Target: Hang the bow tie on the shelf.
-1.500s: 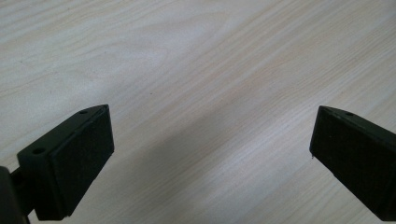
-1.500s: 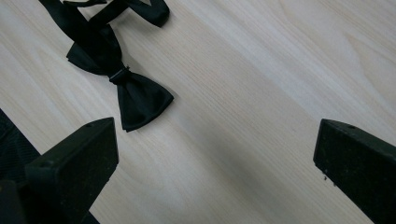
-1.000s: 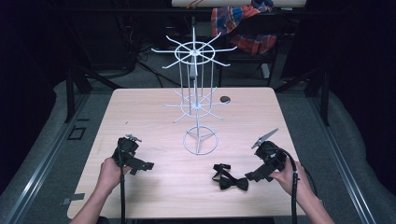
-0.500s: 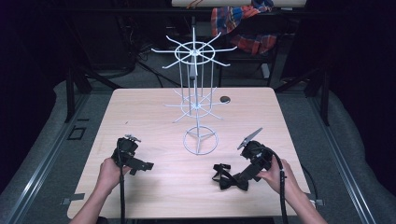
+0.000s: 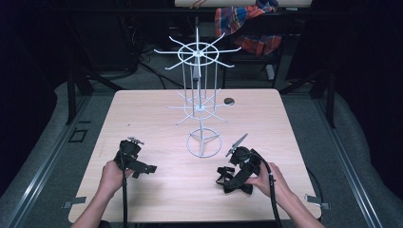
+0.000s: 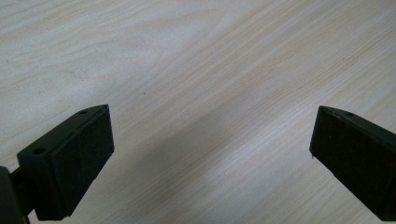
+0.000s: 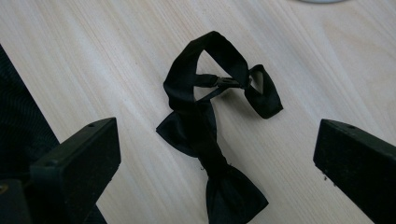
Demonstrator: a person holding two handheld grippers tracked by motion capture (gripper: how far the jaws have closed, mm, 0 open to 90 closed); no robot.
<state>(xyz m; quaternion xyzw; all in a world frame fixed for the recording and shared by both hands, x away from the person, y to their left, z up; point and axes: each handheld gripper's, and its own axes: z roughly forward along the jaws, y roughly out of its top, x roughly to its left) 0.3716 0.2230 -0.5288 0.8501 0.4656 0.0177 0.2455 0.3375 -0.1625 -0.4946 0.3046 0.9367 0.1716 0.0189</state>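
Down at the near right of the wooden table (image 5: 157,190), the right gripper (image 5: 233,176) hangs over a black bow tie (image 7: 210,140), its jaws spread wide to either side of it and holding nothing. The bow tie lies flat on the wood, its strap looped beyond the bow. Well apart on the near left, the left gripper (image 5: 135,161) also stands wide open above bare wood. A white wire rack (image 5: 202,95) stands mid-table, its ring base just beyond the right gripper.

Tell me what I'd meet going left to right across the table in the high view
left gripper → white wire rack → black bow tie → right gripper, its fingers spread over the bow tie.
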